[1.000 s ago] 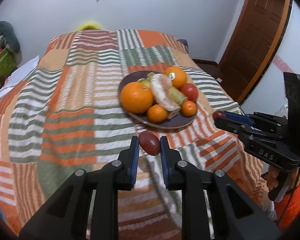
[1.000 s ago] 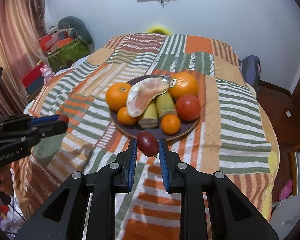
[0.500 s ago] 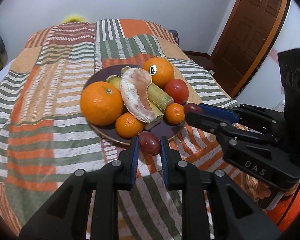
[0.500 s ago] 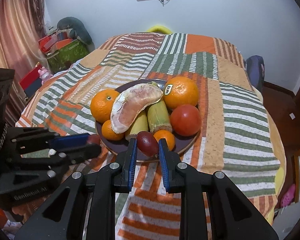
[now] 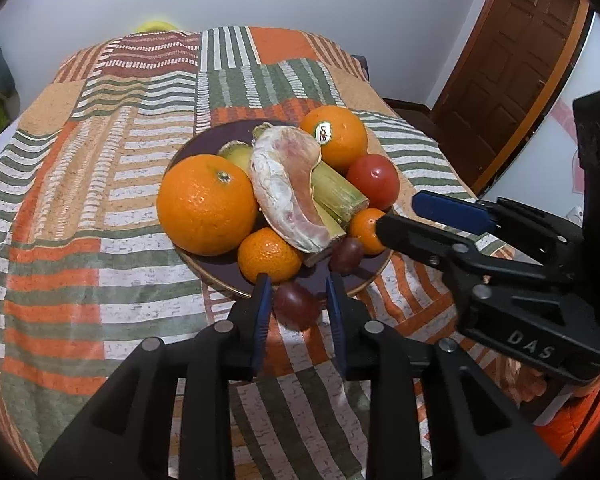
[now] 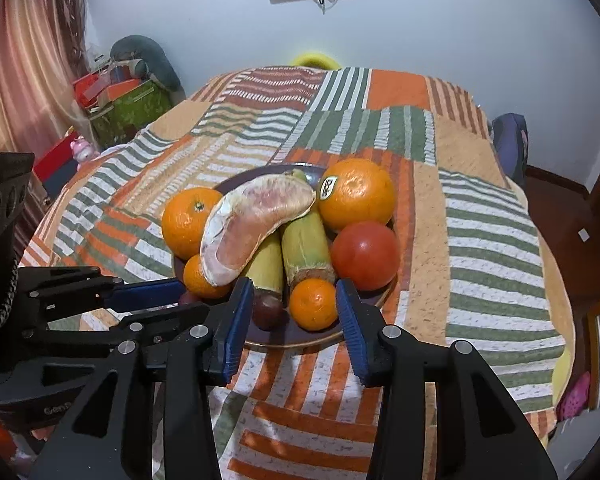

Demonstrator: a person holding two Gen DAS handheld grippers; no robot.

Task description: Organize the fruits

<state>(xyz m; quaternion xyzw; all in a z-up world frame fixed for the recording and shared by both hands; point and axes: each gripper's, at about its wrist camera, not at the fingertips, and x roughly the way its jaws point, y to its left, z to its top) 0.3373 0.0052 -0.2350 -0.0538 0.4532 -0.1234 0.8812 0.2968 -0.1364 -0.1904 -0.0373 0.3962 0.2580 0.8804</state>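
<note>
A dark plate (image 5: 220,276) on the striped bedspread holds two big oranges (image 5: 206,204), two small tangerines (image 5: 269,256), a red tomato (image 5: 374,182), a peeled pomelo wedge (image 5: 290,196) and green cane pieces (image 5: 338,192). My left gripper (image 5: 298,304) has its jaws parted around a dark red plum (image 5: 296,306) at the plate's near rim; contact is unclear. My right gripper (image 6: 292,312) is open. A second dark plum (image 6: 266,310) lies on the plate beside its left finger, next to a tangerine (image 6: 313,304).
The bed (image 5: 100,184) fills the view. A wooden door (image 5: 512,60) stands to the right. Boxes and soft toys (image 6: 120,92) are stacked at the left wall. The plate's front rim (image 6: 300,340) lies just beyond the right fingers.
Both grippers moved in to the plate's near edge. The right gripper opened and its plum now lies on the plate. The left jaws widened around their plum.
</note>
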